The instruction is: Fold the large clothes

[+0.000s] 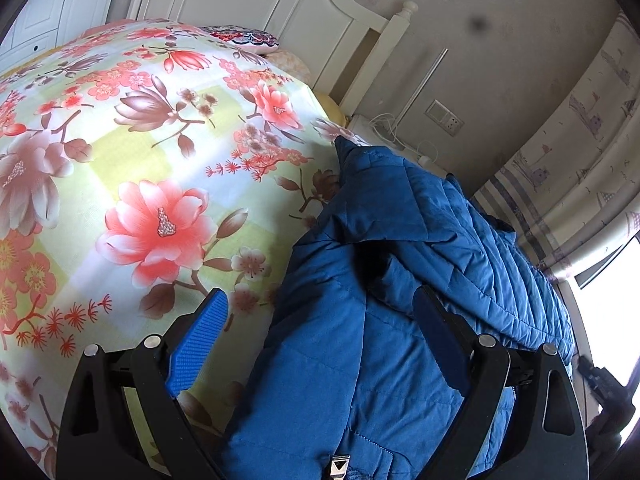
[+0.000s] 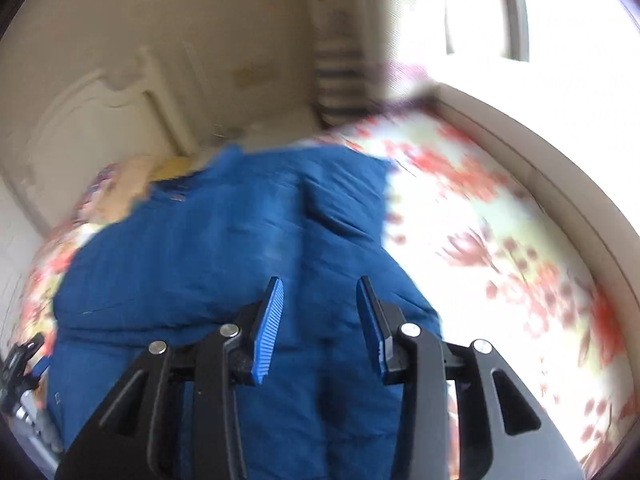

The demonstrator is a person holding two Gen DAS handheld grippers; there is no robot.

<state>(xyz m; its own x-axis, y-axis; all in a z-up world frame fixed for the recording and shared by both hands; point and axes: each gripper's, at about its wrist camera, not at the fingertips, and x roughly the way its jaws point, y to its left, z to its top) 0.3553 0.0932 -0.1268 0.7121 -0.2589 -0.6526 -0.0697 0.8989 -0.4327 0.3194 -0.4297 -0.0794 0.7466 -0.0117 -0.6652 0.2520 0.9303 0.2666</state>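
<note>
Across the left of the left wrist view spreads the floral bedspread, bare out to the white headboard and a patterned pillow at the far end. To the right of it lies the task's garment, a blue quilted jacket, bunched in thick folds along the right side of the bed, with a metal zipper pull showing at the near edge. The left gripper hangs over the jacket's near part with its fingers wide apart, one pad over the bedspread, the other over the blue cloth; nothing is pinched between them.

In the right wrist view, which is blurred, the jacket fills the middle, with bedspread to its right beside the bright window. The right gripper stands above the cloth, fingers partly apart and gripping nothing.

By my reading, the work is between folds: both grippers are free and the jacket is only roughly gathered. The next move calls for each gripper to find an edge, a hem or a shoulder, close on it firmly, since the padding is thick and slippery, and draw it over evenly.
</note>
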